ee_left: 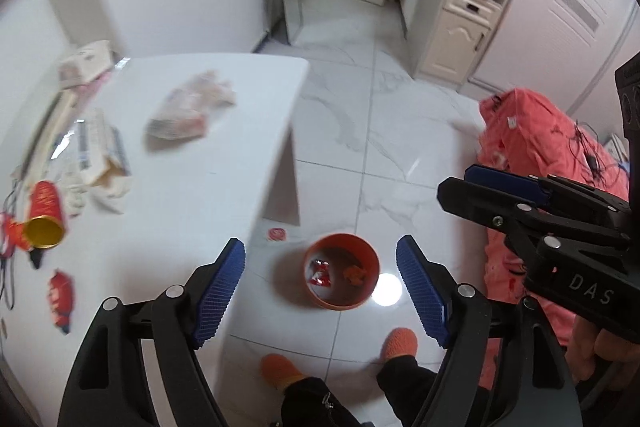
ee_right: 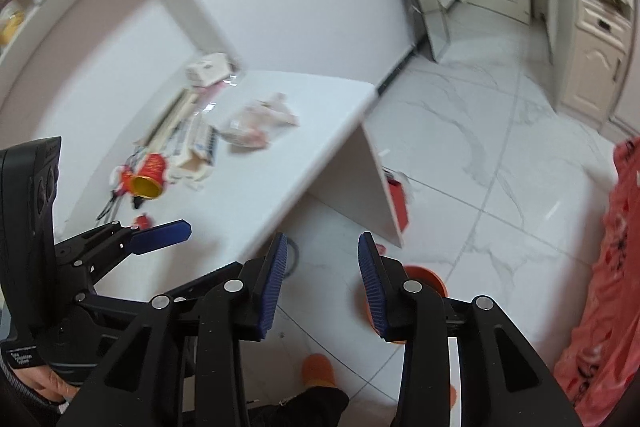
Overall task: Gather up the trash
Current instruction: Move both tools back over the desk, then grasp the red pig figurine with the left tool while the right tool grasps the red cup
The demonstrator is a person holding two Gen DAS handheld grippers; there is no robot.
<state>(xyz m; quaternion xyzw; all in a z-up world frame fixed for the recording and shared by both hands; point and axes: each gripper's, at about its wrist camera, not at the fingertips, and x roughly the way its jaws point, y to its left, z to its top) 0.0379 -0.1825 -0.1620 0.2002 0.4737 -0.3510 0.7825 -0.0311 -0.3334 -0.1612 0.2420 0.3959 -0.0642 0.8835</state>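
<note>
Partway through. Bin (ee_left: 341,275) on floor beside worktop (ee_left: 208,187), already holding two scraps: red wrapper (ee_left: 320,273), orange piece (ee_left: 355,274). Left hand-held gripper (ee_left: 320,291) above bin, jaws apart, empty. Right hand-held gripper (ee_right: 322,283) likewise apart, empty. Still on worktop: crumpled bag (ee_left: 192,111), torn box (ee_left: 102,155), red tube (ee_left: 44,215), small red packet (ee_left: 61,297). Red scrap (ee_left: 277,234) on floor near bin. Most of the job judged left

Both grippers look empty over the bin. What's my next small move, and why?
Probably swing the left gripper left toward the red wrapper on the table. Both grippers are open and hold nothing, the orange bin already holds scraps, and that wrapper lies nearest the left one.
</note>
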